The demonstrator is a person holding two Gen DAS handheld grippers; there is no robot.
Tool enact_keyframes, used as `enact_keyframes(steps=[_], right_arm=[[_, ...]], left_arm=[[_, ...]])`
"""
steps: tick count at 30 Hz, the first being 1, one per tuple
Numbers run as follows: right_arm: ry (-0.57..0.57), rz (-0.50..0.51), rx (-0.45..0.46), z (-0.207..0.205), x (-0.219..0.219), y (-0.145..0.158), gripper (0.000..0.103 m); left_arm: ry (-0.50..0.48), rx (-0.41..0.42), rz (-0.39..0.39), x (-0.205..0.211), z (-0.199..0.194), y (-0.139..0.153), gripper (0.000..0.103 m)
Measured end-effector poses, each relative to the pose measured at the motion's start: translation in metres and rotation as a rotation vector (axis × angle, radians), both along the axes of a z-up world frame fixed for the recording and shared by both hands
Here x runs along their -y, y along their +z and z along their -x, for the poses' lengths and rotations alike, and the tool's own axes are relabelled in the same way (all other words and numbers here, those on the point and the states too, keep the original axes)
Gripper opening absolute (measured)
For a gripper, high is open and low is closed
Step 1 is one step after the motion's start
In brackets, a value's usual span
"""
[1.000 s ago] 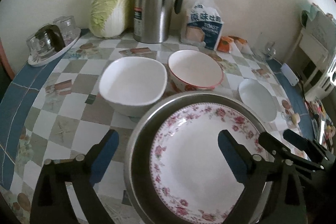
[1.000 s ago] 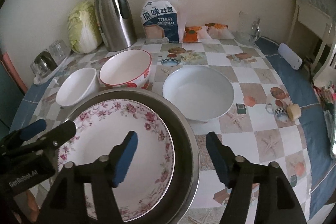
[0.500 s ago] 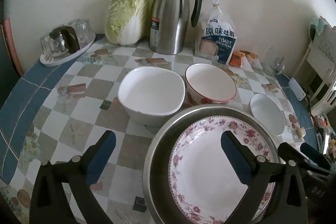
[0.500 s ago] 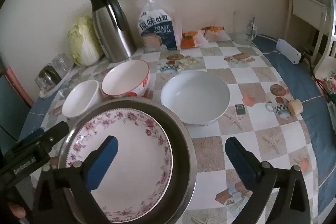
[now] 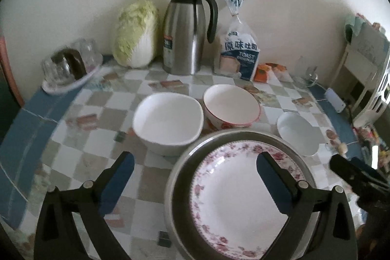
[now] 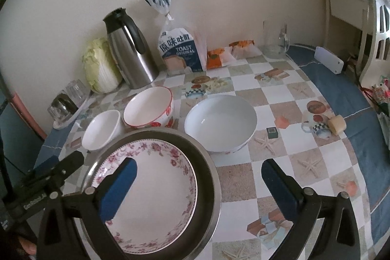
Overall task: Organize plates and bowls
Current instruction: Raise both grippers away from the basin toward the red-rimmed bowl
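Note:
A floral plate (image 5: pixel 234 196) (image 6: pixel 156 187) lies inside a shallow metal pan (image 5: pixel 178 177) (image 6: pixel 209 162) at the table's near edge. Behind it stand a white bowl on the left (image 5: pixel 168 121) (image 6: pixel 102 128), a red-rimmed bowl (image 5: pixel 231 106) (image 6: pixel 148 109) in the middle and a wider white bowl on the right (image 5: pixel 297 130) (image 6: pixel 219 123). My left gripper (image 5: pixel 195 162) (image 6: pixel 61 167) is open above the pan's left rim. My right gripper (image 6: pixel 198 165) (image 5: pixel 353 174) is open wide above the pan's right rim. Neither holds anything.
Along the wall stand a napa cabbage (image 5: pixel 136 33), a steel thermos jug (image 5: pixel 187 31), a bag of toast (image 5: pixel 238 50), orange snack packets (image 6: pixel 229 52) and a glass mug (image 6: pixel 275 43). A tray of glasses (image 5: pixel 70 67) sits far left. A tape roll (image 6: pixel 337 124) lies right.
The right gripper's jaws spread wide and it lifted back from the plate. The left gripper swung a little to the left. The plate stays in the pan.

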State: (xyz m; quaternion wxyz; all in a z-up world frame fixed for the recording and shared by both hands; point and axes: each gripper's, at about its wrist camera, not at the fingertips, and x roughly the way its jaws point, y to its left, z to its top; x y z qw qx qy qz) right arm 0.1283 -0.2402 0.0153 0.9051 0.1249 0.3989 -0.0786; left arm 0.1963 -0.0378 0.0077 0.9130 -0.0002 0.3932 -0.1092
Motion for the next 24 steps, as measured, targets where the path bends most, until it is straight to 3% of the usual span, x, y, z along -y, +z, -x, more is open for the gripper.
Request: enact_keyframes(steps=[5, 13, 18, 24], right_arm=[[-0.011, 0.038, 0.043, 0.009, -0.002, 0.018, 0.103], [-0.1, 0.077, 0.08, 0.039, 0.018, 0.064, 0.103], [-0.152, 0.171, 0.084, 0.067, 0.036, 0.099, 0.103], [-0.17, 0.219, 0.171, 0.08, 0.055, 0.171, 0.103]], left_arm=[[0.014, 0.088, -0.133, 0.004, 0.009, 0.01, 0.1], [0.01, 0.132, -0.13, 0.003, 0.018, 0.036, 0.1], [0.009, 0.129, -0.142, 0.003, 0.023, 0.047, 0.1], [-0.02, 0.124, -0.156, 0.008, 0.022, 0.08, 0.1]])
